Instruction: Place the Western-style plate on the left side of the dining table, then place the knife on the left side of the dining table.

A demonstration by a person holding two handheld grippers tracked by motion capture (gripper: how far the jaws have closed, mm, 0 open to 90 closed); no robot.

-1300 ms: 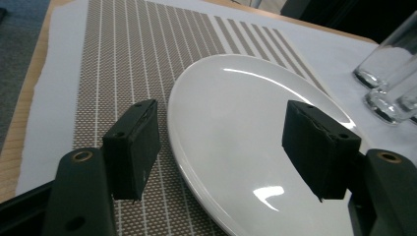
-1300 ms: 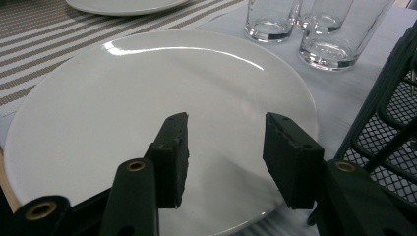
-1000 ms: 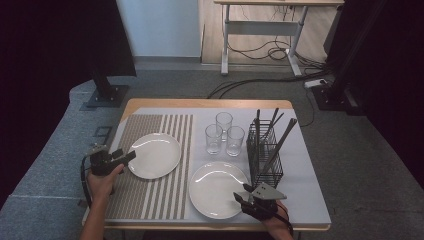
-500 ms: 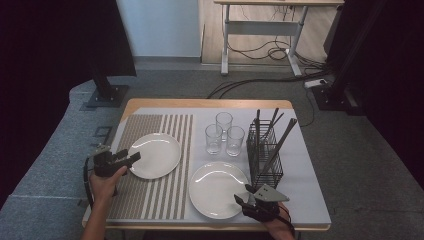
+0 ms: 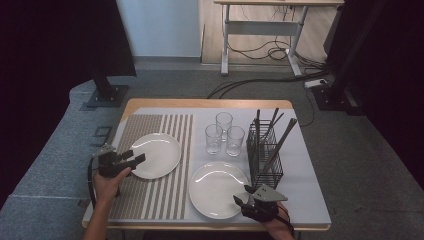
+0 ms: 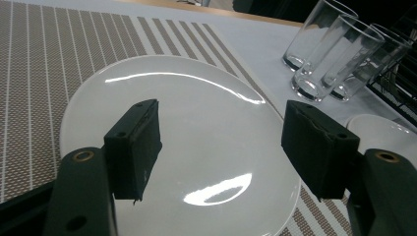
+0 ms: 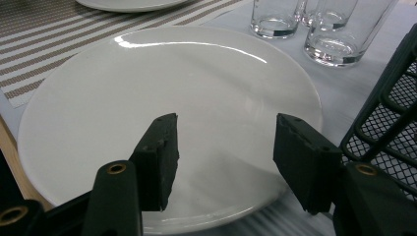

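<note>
While both grippers hover low at the near side of the table [image 5: 305, 150], each has a white plate in front of it and neither plate is gripped.

In the high view the left gripper [image 5: 134, 159] sits at the near left edge of the left plate [image 5: 160, 152], which lies on the striped placemat [image 5: 150, 200]. The left gripper view looks along its two black fingers [image 6: 135, 147], which stand spread wide, one over the plate's left part and the other at its right rim, with bare plate [image 6: 206, 147] showing between them. Nothing is pinched; whether the tips touch the plate's surface I cannot tell. Three empty glasses [image 6: 339, 54] stand close together beyond the plate on the far right of that view.

The right gripper [image 5: 242, 201] is held at the near right rim of the right plate [image 5: 215, 187], which lies on the pale cloth just right of the placemat and just left of the black wire caddy [image 5: 265, 155] holding dark utensils. Its jaws have just been opening, and in the right gripper view the fingers [image 7: 157, 157] stand apart with a clear gap, framing the near part of the plate [image 7: 162, 88] without closing on it. The pads press on nothing. The caddy's mesh [image 7: 393, 132] shows just beside the right finger, and the glasses [image 7: 339, 34] stand past the plate's far rim, with the edge of the other plate [image 7: 128, 4] farther off on the placemat.
</note>
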